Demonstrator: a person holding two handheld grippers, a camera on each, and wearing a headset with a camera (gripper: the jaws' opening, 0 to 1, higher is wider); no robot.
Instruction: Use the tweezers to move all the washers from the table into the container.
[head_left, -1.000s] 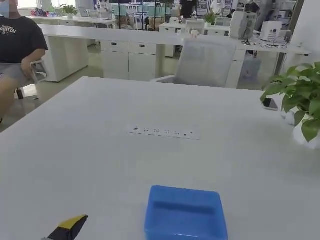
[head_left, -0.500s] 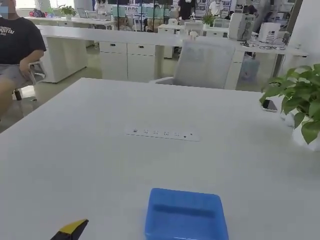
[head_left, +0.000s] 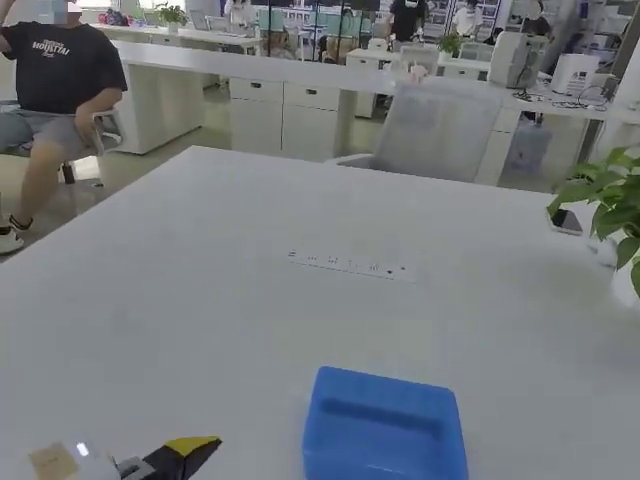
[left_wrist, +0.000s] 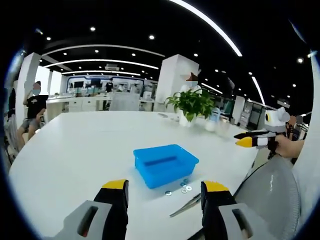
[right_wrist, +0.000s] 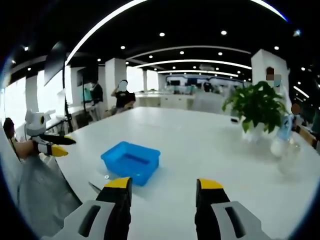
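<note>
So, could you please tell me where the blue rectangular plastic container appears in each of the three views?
Head view: the blue rectangular plastic container sits at the bottom edge, right of centre.
Left gripper view: container near centre, above the jaws.
Right gripper view: container left of centre, above the left-hand jaw.
Shared landmark: the leafy green potted plant.

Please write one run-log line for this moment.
left hand-held gripper: open, empty | right hand-held gripper: open, empty | tweezers: on table | washers: beside blue container

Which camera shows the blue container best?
The left gripper view: the whole blue container sits centred, inside visible. The head view cuts the container off at the frame's bottom; the right gripper view shows the container whole but smaller.
</note>
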